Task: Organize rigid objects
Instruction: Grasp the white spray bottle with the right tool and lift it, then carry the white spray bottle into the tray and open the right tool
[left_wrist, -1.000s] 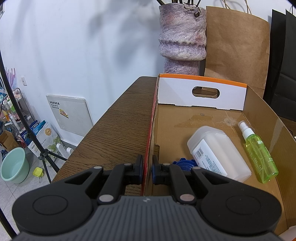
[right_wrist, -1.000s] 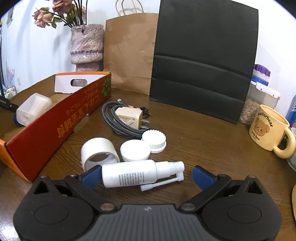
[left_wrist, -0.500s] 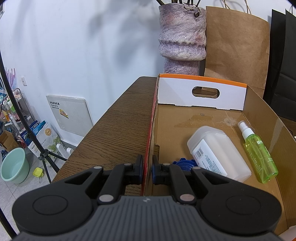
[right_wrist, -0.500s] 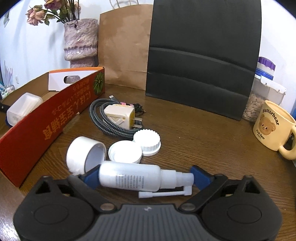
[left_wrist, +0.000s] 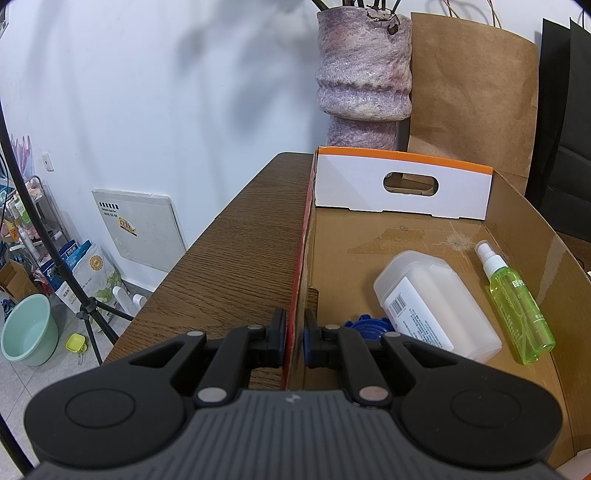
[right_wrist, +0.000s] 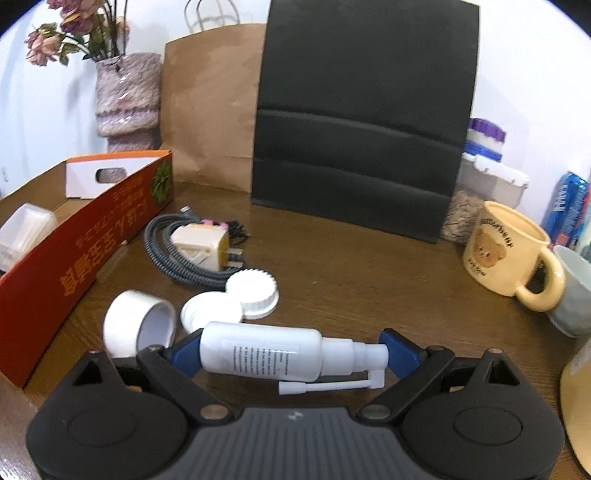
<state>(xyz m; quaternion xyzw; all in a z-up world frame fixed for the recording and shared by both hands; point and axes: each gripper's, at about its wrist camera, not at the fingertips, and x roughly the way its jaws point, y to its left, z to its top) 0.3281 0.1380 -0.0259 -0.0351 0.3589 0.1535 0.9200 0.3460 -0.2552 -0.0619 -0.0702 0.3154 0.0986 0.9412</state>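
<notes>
My left gripper is shut on the left wall of the cardboard box. Inside the box lie a translucent white container, a green spray bottle and a blue cap. My right gripper is shut on a white spray bottle, held endwise between the pads and lifted above the table. On the table behind it sit a white tape roll, two white lids and a white charger with coiled grey cable. The box shows at left in the right wrist view.
A purple vase, a brown paper bag and a black bag stand at the back. A bear mug, a grey cup, a jar and a blue can stand at right. The table edge runs left of the box.
My right gripper closed on the white spray bottle and lifted it off the table, and the view tilted up. My left gripper has not moved.
</notes>
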